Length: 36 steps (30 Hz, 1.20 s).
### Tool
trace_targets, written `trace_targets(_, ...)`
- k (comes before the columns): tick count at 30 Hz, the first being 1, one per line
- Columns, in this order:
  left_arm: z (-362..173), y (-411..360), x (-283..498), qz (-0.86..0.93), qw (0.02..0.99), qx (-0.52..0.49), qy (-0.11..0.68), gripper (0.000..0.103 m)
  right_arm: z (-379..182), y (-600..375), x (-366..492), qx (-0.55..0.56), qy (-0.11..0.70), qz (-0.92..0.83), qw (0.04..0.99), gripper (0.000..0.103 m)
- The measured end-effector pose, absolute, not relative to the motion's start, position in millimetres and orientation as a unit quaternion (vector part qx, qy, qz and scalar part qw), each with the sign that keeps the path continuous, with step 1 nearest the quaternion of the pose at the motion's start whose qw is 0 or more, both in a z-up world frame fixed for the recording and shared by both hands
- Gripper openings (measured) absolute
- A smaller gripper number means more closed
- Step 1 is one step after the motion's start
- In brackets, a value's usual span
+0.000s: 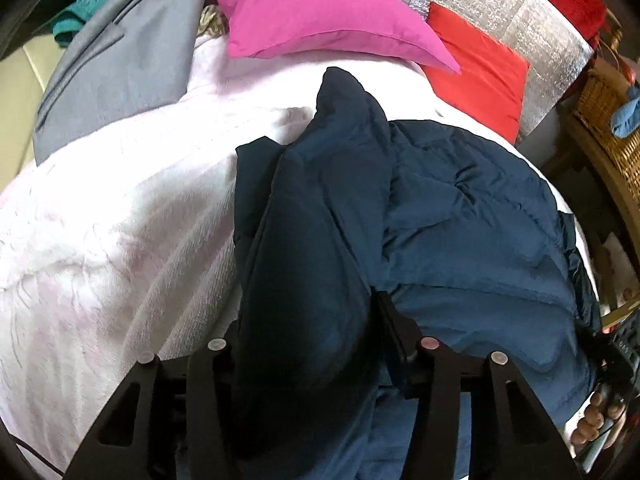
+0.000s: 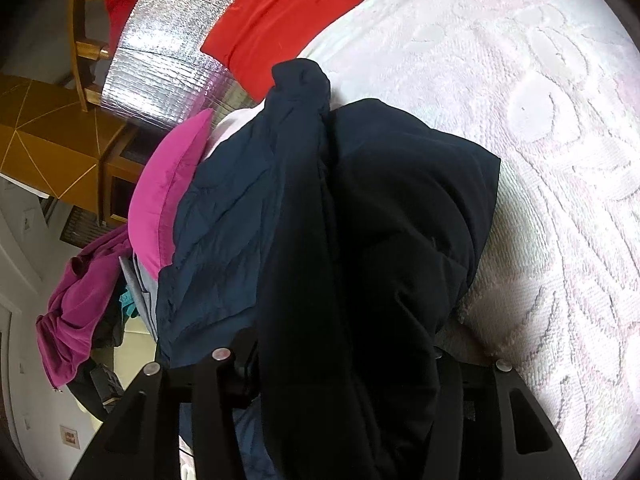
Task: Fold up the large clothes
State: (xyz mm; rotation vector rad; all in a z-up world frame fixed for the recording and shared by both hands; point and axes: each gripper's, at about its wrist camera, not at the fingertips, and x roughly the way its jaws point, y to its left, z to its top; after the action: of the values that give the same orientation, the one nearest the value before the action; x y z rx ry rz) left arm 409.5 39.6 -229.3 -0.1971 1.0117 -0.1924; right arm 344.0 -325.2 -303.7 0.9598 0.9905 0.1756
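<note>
Plainly clamped between both tools: navy padded jacket (image 1: 460, 208), bunched on the pale pink bedspread (image 1: 100, 240). Left gripper (image 1: 308, 320) pinched a dark fold of it. Right gripper (image 2: 344, 344) likewise closed on thick dark fabric. Behind, magenta pillow (image 1: 320, 12) and red cushion (image 1: 480, 64); grey garment (image 1: 120, 64) lay at left.

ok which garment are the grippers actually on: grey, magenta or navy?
The navy jacket. Its fabric runs between the fingers of the left gripper and the right gripper. The grey garment and the magenta garment lie apart, untouched.
</note>
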Motion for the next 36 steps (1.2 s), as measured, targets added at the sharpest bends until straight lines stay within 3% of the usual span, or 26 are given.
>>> trace_targets(19, -232.5, 35.2, 405.5, -0.089, 0.870, -0.071, 0.479, 0.051, -306.2, -327.4, 346.5, 0.442, 0.458, 0.094, 0.765, 0.056)
trace_targets(22, -237.2, 37.2, 407.9, -0.092, 0.867, -0.076, 0.484, 0.056, -306.8, -328.5, 347.2, 0.444, 0.458, 0.099, 0.764, 0.058)
trace_targets(27, -250.1, 54.1, 415.6, -0.101, 0.849, -0.141, 0.500, 0.088, -307.9, -329.9, 347.1, 0.452, 0.454, 0.108, 0.760, 0.063)
trace_targets(36, -260.7, 60.7, 418.8, -0.121, 0.824, -0.184, 0.522, 0.102, -305.6, -328.0, 349.9, 0.450, 0.455, 0.117, 0.760, 0.071)
